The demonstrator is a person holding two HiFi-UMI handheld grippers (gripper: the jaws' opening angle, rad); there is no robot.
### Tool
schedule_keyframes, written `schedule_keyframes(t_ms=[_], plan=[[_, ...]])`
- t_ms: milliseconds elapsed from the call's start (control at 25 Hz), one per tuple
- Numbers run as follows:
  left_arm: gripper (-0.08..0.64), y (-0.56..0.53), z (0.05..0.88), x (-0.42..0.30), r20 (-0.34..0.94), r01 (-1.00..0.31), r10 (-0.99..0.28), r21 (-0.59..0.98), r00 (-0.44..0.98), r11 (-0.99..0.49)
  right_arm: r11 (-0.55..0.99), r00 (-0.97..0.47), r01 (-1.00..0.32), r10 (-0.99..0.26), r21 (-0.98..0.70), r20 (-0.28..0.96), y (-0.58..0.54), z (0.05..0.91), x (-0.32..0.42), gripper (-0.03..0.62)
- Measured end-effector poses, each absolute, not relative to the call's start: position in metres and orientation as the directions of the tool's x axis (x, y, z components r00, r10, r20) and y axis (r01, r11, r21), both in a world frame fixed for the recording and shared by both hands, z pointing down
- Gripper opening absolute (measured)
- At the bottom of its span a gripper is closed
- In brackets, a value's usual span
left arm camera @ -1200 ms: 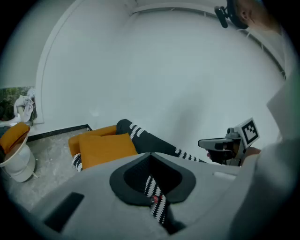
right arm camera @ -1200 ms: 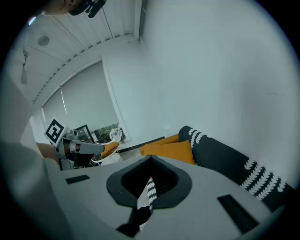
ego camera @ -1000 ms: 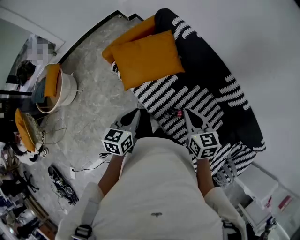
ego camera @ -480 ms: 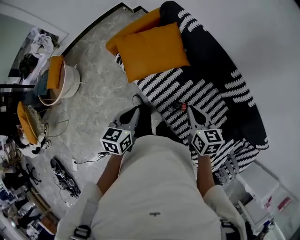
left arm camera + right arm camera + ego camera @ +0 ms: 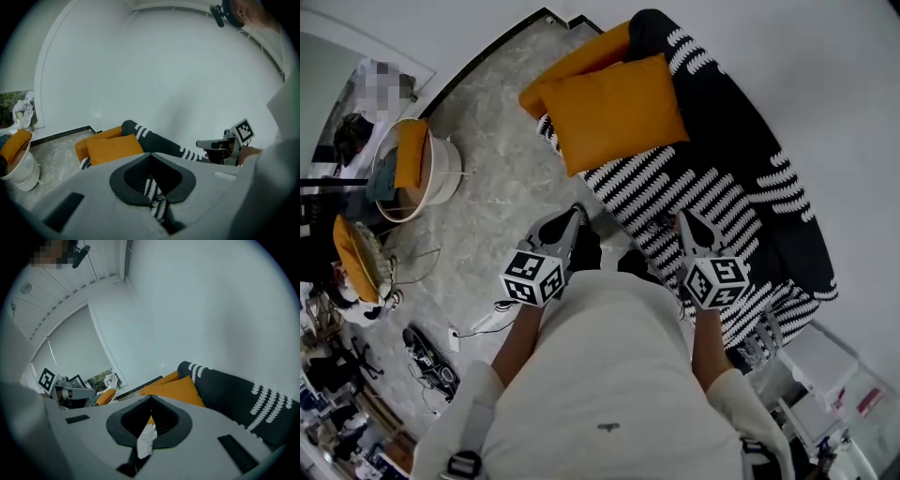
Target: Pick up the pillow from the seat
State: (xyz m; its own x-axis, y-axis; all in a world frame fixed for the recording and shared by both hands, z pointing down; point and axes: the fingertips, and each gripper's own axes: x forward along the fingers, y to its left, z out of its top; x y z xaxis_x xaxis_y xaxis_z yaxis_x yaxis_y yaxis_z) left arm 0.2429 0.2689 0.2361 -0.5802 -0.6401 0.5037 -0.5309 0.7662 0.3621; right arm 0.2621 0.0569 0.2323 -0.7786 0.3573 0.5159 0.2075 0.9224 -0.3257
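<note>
One orange pillow (image 5: 614,112), flat at the far end of the striped seat (image 5: 675,192), touching a second orange cushion (image 5: 577,64) just beyond it. Straight ahead of both pairs of fingers (image 5: 567,230) and well apart from them, with only striped fabric between. Seems a little wider than deep, the long side lying across the line of the fingers and not along it.

Left gripper (image 5: 577,215): fingers pressed fully together, nothing held, over the front edge of the seat just beside the grey floor (image 5: 487,187). Right gripper (image 5: 682,217): also closed tight and empty, above the stripes.

Near corner of the pillow probably closer to the left fingers. Other end, by the dark backrest (image 5: 741,131), more in the line of the right fingers. Not yet touched, so only at the approach stage.

Likely need: bring both forward, open wide, and take one short side with each.

Far off to the left of the left fingers, a white basket (image 5: 441,173) with another orange cushion inside, not part of the job.
</note>
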Motion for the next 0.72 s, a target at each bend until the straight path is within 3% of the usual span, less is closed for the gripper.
schedule_keyframes(t_ms=[720], plan=[[0.011, 0.424, 0.253, 0.133, 0.488, -0.534, -0.67, 0.406, -0.56, 0.742, 0.957, -0.784, 0.154, 0.269, -0.245, 0.559, 0.193, 0.233, 0.155, 0.006]])
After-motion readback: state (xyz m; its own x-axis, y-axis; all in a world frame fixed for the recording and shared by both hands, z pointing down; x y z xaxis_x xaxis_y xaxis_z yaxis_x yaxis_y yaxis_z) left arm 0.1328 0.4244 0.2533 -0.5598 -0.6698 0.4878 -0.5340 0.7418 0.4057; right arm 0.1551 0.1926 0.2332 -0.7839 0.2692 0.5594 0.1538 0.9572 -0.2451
